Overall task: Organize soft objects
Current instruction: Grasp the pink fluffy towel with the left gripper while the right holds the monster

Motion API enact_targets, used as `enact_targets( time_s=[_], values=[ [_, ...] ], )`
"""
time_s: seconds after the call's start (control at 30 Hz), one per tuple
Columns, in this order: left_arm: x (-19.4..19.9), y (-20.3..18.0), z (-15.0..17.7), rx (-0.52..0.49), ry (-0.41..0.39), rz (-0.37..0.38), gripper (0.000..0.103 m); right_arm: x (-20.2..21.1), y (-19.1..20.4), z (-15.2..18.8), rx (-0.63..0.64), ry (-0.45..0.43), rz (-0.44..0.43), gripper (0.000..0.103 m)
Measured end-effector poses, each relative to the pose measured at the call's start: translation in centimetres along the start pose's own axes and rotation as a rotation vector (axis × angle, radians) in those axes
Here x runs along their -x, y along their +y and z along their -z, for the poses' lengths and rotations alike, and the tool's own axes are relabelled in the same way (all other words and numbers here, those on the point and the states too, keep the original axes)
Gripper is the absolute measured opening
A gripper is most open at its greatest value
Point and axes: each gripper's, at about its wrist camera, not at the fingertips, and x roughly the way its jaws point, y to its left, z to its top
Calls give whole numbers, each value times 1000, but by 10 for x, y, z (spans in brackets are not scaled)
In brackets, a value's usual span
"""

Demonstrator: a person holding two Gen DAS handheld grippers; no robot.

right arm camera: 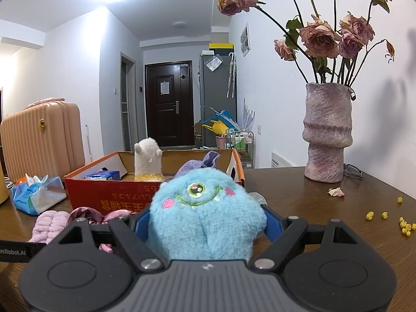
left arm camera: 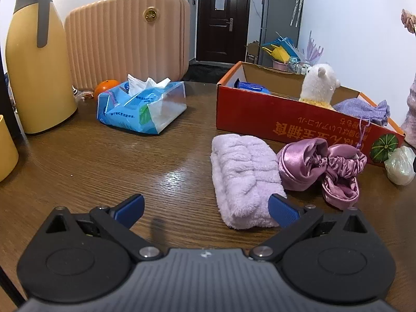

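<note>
The right gripper (right arm camera: 208,223) is clamped on a fluffy blue one-eyed plush monster (right arm camera: 206,213), its blue pads pressed into the fur on both sides, and it holds the toy above the wooden table (right arm camera: 312,208) just in front of the red cardboard box (right arm camera: 114,195). The toy's face points up and away from the camera, toward the box. Inside that box a white plush alpaca (left arm camera: 322,83) stands upright, with a blue packet (left arm camera: 253,87) at the far left end and a lavender knit pouch (left arm camera: 364,108) draped over the near wall toward the right end. The left gripper (left arm camera: 206,209) hovers low over the table with its jaws spread wide and nothing between them; its right pad sits just in front of the near end of a folded pale-pink fleece cloth (left arm camera: 243,176), though I cannot tell whether it touches. Just beside the cloth, on its right, lies a crumpled mauve satin bonnet (left arm camera: 319,171), close against the front of the box, and a small whitish plastic bag (left arm camera: 400,166) rests at the box's right corner. Farther left on the table are an open blue tissue pack (left arm camera: 141,106), an orange (left arm camera: 105,87) and a yellow jug (left arm camera: 33,59). A pink vase (right arm camera: 327,135) of dried roses stands at the right.
</note>
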Motion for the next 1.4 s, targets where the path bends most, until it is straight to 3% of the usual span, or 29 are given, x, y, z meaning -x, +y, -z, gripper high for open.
enact_targets(
  time_s=[0.4, 0.63, 0.77, 1.03, 1.3, 1.4],
  values=[
    [-2, -6, -7, 21, -36, 39, 103, -1, 1, 0, 1, 1, -7, 82],
    [3, -23, -7, -36, -76, 62, 103, -1, 0, 0, -11, 2, 7, 83],
    [-6, -34, -6, -87, -38, 41, 103, -3, 1, 0, -12, 10, 8, 83],
    [-25, -31, -7, -64, 62, 44, 102, -4, 1, 0, -10, 21, 7, 83],
    [-27, -26, -6, -54, 69, 26, 84, -5, 0, 0, -12, 26, 3, 83],
    [-25, -25, -6, -57, 61, 37, 72, -5, 1, 0, -11, 25, 0, 83]
  ],
)
